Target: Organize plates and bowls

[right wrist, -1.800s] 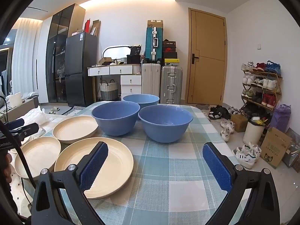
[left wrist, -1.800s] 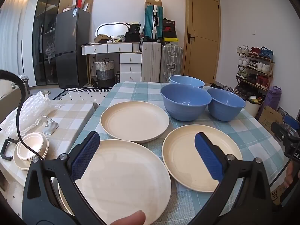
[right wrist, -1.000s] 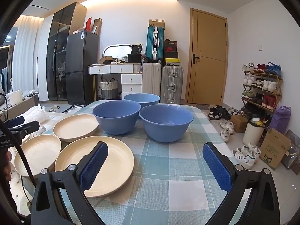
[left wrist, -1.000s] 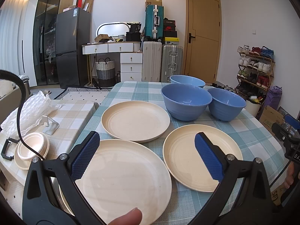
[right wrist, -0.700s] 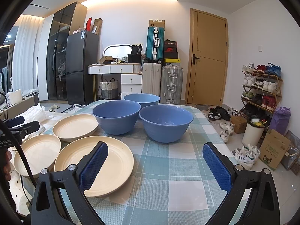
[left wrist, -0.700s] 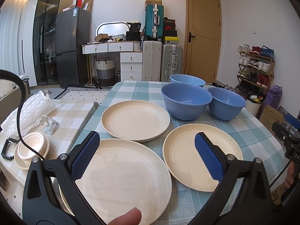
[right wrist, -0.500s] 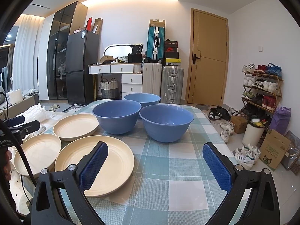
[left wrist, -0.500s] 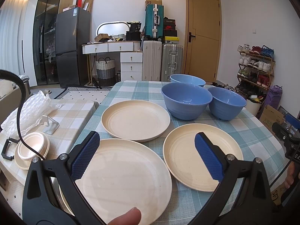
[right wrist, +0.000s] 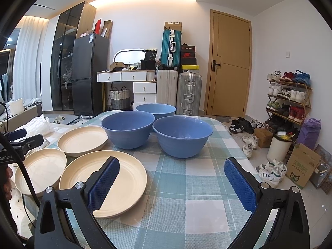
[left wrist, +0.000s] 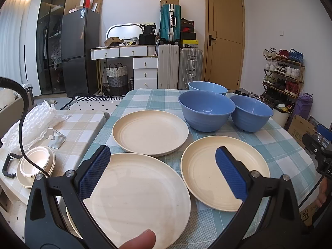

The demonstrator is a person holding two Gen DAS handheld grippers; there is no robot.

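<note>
Three cream plates (left wrist: 150, 132) on checked tablecloth (right wrist: 186, 186), three blue bowls (left wrist: 206, 109) clustered at one o'clock behind them. Left gripper (left wrist: 161, 173) spread wide, empty, above nearest plate. Right gripper (right wrist: 172, 183) likewise released, over bare cloth. Suitcases (right wrist: 188, 92) at twelve o'clock by wall.

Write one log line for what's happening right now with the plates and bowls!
stage: start | left gripper: open, over plates | right gripper: open, empty | bowls: unstacked | table: three plates, three bowls
</note>
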